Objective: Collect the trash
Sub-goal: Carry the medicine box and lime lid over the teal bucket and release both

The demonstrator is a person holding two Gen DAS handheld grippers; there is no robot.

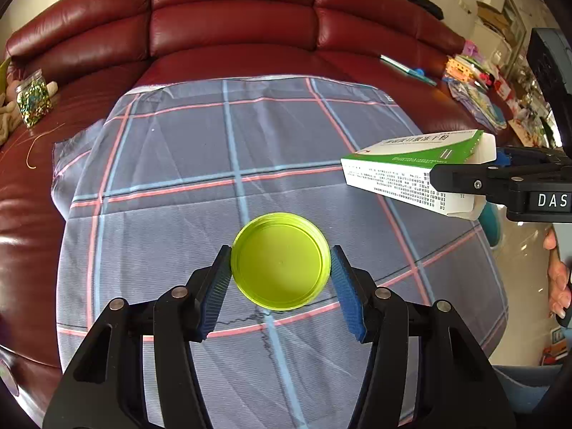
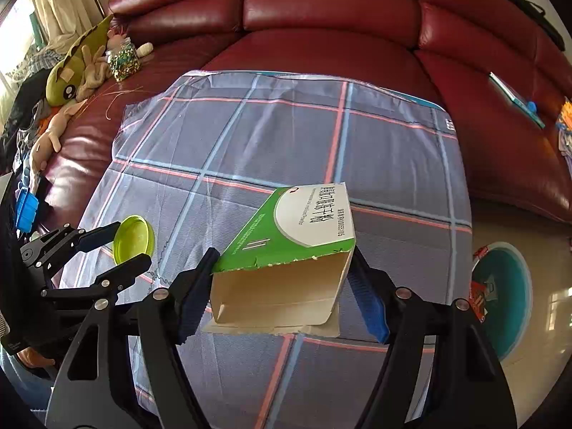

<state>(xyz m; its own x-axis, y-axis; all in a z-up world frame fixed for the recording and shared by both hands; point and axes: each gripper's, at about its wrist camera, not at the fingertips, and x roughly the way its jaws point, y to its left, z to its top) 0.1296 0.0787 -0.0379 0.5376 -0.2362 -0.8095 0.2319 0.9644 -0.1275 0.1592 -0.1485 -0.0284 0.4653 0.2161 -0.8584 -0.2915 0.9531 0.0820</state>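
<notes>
A round lime-green plastic lid (image 1: 280, 261) hangs above the checked cloth (image 1: 178, 164), with my left gripper (image 1: 280, 255) shut on its rim from both sides. In the right wrist view the same lid (image 2: 133, 238) shows at the left, between the left gripper's fingers (image 2: 125, 268). My right gripper (image 2: 284, 254) is shut on a torn green-and-white carton (image 2: 296, 236), its open end facing the camera. From the left wrist view that carton (image 1: 411, 168) floats at the right, held by the right gripper (image 1: 461, 178) above the cloth.
The cloth (image 2: 250, 143) covers a seat of a dark red leather sofa (image 1: 232, 10). A jar of glittery bits (image 2: 123, 59) and soft toys (image 2: 71, 71) lie at the sofa's left. A blue-green pen (image 1: 407, 68) and toy clutter (image 1: 475, 82) lie at the right. A teal bin (image 2: 504, 296) stands on the floor.
</notes>
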